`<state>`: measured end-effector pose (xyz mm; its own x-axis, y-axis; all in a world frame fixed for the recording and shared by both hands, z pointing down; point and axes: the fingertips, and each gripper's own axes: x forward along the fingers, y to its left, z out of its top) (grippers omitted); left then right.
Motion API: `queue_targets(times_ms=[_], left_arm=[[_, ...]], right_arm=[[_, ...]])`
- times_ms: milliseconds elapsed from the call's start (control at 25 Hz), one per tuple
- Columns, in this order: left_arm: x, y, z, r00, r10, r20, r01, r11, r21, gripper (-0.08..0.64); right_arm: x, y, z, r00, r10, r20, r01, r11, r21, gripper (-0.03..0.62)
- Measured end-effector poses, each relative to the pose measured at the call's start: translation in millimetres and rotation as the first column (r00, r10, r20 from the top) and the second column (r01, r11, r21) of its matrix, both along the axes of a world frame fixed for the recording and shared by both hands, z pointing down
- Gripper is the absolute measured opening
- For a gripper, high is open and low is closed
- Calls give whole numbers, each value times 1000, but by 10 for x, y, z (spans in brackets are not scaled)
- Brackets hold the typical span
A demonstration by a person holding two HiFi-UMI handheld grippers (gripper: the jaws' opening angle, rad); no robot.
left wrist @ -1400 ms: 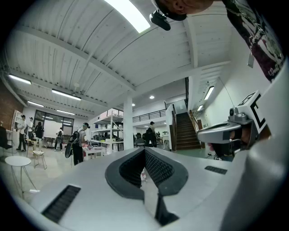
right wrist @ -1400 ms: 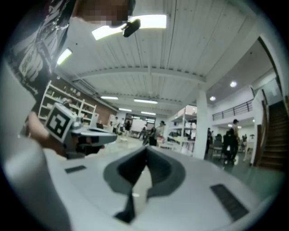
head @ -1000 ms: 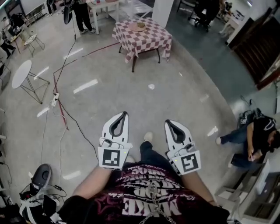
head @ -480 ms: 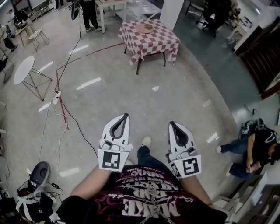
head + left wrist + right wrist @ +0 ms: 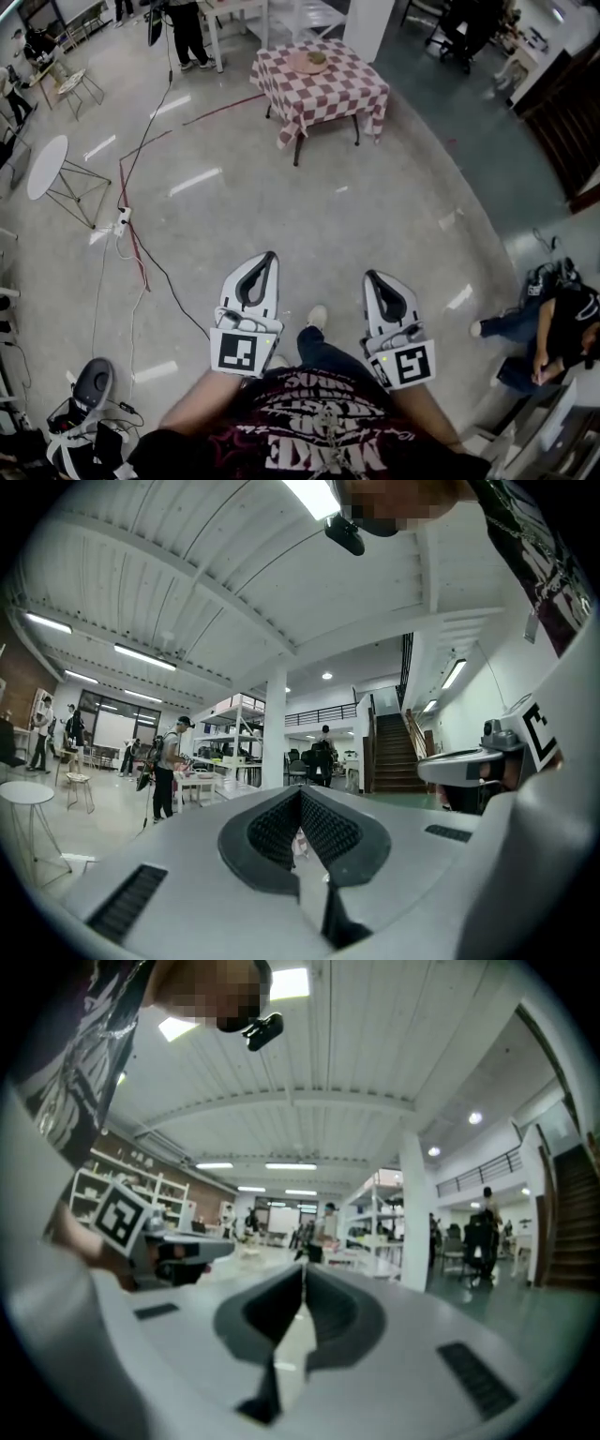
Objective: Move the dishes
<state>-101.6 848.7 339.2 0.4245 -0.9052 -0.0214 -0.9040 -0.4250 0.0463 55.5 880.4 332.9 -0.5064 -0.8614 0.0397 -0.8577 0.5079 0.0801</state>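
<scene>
Two grippers sit at the bottom centre of the head view, held level over the person's dark printed shirt point(image 5: 319, 427). The left gripper point(image 5: 269, 257) is lower centre-left with its jaws clenched tight, tips meeting and nothing between them. The right gripper point(image 5: 371, 276) is lower centre-right and looks the same: jaws pressed together, empty. Both point toward the top of the frame. Between them a pale shoe point(image 5: 317, 316) shows on the glossy grey floor point(image 5: 394, 206).

Further out, left of centre, a red cable point(image 5: 216, 111) and a black cable point(image 5: 173, 286) snake across the floor past a white power strip point(image 5: 121, 217). At the left edge stands a round white side table point(image 5: 45, 167) on thin wire legs. Over at the right edge, lower down, a seated person point(image 5: 553, 323) in dark clothes has legs stretched toward the middle.

At the far end, top centre, is a table under a red-and-white checked cloth point(image 5: 328, 89), well apart from both grippers. On its far part lies a round tan dish point(image 5: 302, 66) with a small bowl-like item point(image 5: 317, 57) on it, too small to tell more. Behind the table rises a white pillar point(image 5: 380, 23). At upper left a standing person point(image 5: 186, 33) in dark trousers is beside a white table point(image 5: 230, 14).
</scene>
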Motion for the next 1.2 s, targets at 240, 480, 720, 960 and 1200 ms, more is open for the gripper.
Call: queue_targets(times_ms=[240, 480, 720, 960, 1200], left_arm=[[169, -438, 225, 1000, -3, 26, 5, 998, -66, 25], [367, -872, 97, 999, -7, 37, 9, 998, -57, 25], [674, -1281, -75, 998, -9, 56, 10, 1000, -20, 25], [857, -1673, -14, 998, -39, 45, 40, 999, -25, 25], [853, -1846, 88, 994, -88, 62, 90, 995, -41, 25]], right_arm=[[174, -506, 167, 1000, 3, 7, -3, 999, -50, 35], [263, -923, 104, 999, -33, 34, 34, 999, -32, 35], [438, -1354, -2, 997, -64, 47, 66, 997, -28, 35], [772, -1801, -23, 998, -59, 39, 59, 998, 1, 35], [930, -2091, 89, 998, -53, 32, 53, 998, -28, 35]])
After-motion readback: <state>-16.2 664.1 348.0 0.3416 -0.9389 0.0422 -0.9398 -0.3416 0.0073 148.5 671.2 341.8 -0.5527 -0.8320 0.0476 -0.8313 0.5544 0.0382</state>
